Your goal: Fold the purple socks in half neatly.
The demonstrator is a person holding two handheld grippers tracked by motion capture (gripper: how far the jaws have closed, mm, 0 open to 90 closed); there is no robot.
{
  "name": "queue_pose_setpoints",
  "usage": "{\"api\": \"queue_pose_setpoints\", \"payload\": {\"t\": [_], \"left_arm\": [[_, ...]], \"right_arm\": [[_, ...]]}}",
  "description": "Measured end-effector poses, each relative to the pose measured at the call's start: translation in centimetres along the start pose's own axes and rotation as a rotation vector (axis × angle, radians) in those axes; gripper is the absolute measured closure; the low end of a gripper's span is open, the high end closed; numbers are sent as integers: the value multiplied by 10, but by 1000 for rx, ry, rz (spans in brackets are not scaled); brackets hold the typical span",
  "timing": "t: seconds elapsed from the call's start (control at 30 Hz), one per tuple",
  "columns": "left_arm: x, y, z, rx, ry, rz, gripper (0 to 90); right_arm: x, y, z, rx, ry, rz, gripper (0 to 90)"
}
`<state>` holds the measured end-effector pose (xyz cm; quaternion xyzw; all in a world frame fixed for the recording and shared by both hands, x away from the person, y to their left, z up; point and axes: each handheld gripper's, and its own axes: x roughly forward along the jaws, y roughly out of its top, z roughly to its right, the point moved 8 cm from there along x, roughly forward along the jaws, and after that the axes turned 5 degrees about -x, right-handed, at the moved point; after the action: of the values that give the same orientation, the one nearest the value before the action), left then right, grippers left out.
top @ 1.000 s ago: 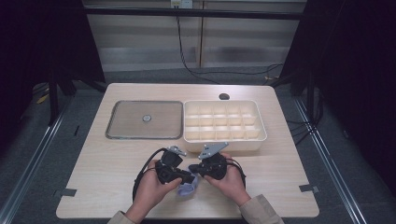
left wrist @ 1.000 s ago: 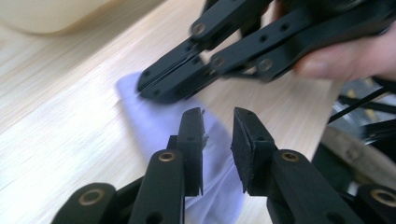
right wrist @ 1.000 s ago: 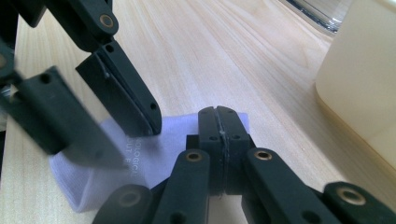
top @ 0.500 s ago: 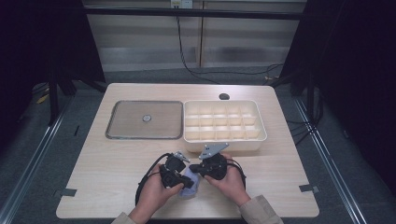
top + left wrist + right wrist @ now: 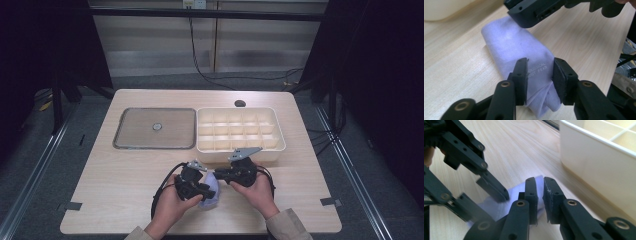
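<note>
Left gripper [image 5: 539, 75]: jaws parted, just been opening, straddling near end of folded lilac cloth [image 5: 519, 47], pads not pressing it. Right gripper [image 5: 539, 195]: jaws just been opening, narrow gap between pads, nothing clamped, tips over far edge of cloth. Cloth flat on wooden table [image 5: 125, 170], near front edge, between both hands, close before cream divided tray [image 5: 240, 131]. Grey lid [image 5: 154, 128] left of tray.
</note>
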<state>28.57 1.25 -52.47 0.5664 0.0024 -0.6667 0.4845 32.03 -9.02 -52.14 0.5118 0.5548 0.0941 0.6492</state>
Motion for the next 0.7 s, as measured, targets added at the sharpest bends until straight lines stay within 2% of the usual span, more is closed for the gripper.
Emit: {"api": "queue_pose_setpoints", "payload": {"t": [0.03, 0.17, 0.27, 0.33, 0.47, 0.5, 0.53, 0.63, 0.7], "left_arm": [[-1, 1, 1, -5, -5, 11, 621], [-11, 2, -4, 18, 23, 23, 589], [-18, 1, -11, 49, 64, 28, 548], [-22, 2, -14, 49, 69, 43, 548], [-30, 0, -24, 70, 99, 31, 547], [-30, 0, -25, 56, 100, 42, 541], [-31, -2, -28, 79, 113, 21, 537], [-31, -7, -36, 68, 131, 39, 520], [-32, -11, -42, 82, 133, 34, 499]], "right_arm": [[-2, -1, 1, 11, -7, 1, 807], [-11, -5, 2, 57, -1, -3, 770], [-15, -10, 2, 100, -6, -30, 763], [-17, -13, 3, 135, 1, -32, 758], [-22, -17, 5, 184, 8, -33, 729], [-23, -17, 5, 200, 13, -30, 728], [-24, -18, 5, 204, 15, -29, 724], [-25, -21, 5, 218, 18, -44, 698], [-24, -23, 5, 227, 20, -57, 680]]}}
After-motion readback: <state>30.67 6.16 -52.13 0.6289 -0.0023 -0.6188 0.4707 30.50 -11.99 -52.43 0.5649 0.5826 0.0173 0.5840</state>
